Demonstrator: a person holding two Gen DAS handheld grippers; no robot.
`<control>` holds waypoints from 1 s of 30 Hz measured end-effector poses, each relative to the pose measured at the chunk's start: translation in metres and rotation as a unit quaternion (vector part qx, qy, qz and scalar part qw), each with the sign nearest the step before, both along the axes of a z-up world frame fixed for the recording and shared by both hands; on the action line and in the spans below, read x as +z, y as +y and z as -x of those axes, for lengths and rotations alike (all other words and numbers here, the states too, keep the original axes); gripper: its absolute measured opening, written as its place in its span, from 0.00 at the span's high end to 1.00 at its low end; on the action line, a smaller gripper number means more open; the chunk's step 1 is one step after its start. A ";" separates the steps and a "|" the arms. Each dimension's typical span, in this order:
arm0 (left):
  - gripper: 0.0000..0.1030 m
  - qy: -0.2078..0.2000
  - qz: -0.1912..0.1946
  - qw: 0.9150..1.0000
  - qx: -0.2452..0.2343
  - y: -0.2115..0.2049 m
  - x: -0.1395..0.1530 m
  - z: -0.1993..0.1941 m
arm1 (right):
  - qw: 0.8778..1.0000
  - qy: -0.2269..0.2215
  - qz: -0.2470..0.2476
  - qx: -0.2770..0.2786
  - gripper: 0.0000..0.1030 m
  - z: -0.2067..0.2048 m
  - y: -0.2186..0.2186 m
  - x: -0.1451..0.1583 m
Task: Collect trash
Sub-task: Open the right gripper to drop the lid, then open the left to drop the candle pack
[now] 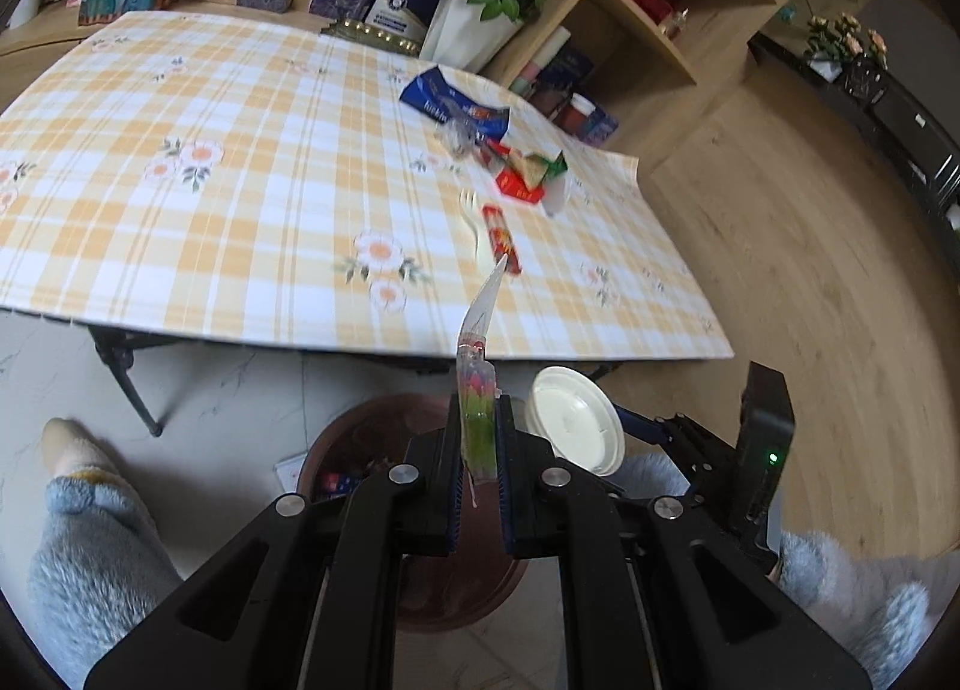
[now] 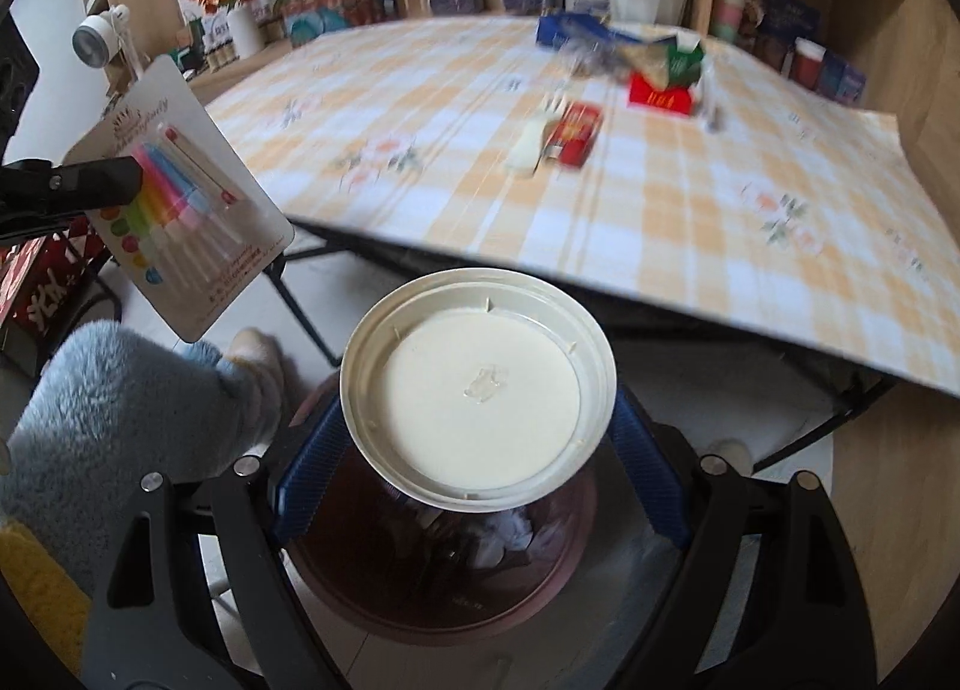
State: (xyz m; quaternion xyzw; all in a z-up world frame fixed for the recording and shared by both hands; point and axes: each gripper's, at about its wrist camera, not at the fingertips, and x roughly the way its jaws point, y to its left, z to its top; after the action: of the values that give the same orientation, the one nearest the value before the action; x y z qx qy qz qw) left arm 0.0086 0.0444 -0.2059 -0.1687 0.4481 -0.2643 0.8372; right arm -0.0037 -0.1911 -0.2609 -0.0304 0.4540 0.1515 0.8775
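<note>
My left gripper [image 1: 478,438] is shut on a candle blister pack [image 1: 477,420], held edge-on above a brown trash bin [image 1: 366,438] on the floor. The pack also shows in the right wrist view [image 2: 180,198], at the left. My right gripper [image 2: 480,438] is shut on a white round lid [image 2: 480,390], held over the bin [image 2: 450,582], which holds crumpled trash. The lid also shows in the left wrist view [image 1: 573,420]. More trash lies on the checked table [image 1: 240,198]: a blue wrapper [image 1: 444,99], a red packet [image 1: 501,237], a red and green carton [image 1: 528,174] and a white fork [image 1: 471,222].
A white pot of red roses [image 1: 474,12] and several boxes stand at the table's far edge. Wooden shelves [image 1: 660,18] are at the right. The person's slippered foot [image 1: 66,444] is left of the bin. The table's black legs [image 1: 129,384] stand near the bin.
</note>
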 end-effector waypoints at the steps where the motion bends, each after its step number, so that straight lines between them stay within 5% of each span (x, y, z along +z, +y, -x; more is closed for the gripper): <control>1: 0.91 0.002 -0.003 1.000 -0.001 0.000 -0.003 0.002 | 1.000 0.005 0.000 0.002 0.18 0.001 0.001 -0.004; 13: 0.91 0.013 -0.044 0.999 -0.012 -0.009 -0.029 0.004 | 1.000 0.023 -0.006 0.001 0.13 -0.002 0.001 -0.017; 30: 0.91 0.040 -0.099 0.993 -0.040 -0.035 -0.101 -0.003 | 0.996 -0.024 -0.016 -0.085 0.10 0.005 -0.032 -0.010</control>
State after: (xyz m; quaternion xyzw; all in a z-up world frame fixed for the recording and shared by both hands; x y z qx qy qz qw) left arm 0.0121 0.0097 -0.3072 -0.0771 0.5114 -0.2445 0.8202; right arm -0.0091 -0.2229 -0.2705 0.0186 0.4309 0.0829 0.8984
